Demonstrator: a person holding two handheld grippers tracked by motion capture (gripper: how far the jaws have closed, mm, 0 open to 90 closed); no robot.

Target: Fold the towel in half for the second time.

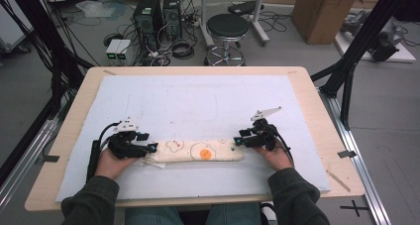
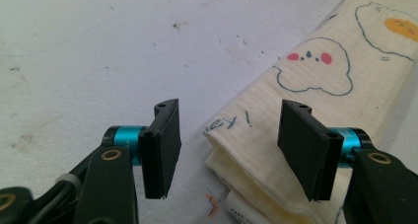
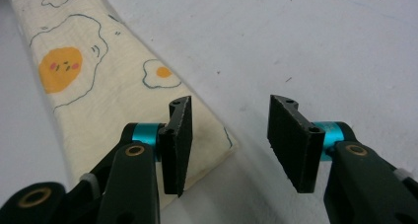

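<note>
i've got the left gripper [image 2: 229, 150] open over one end of the folded egg-print cloth [image 1: 198, 151], right gripper [image 3: 229, 140] open just off the other end.

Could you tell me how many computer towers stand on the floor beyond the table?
2: one tower left, the other tower just right of it, beside the stool. Others may be hidden.
</note>
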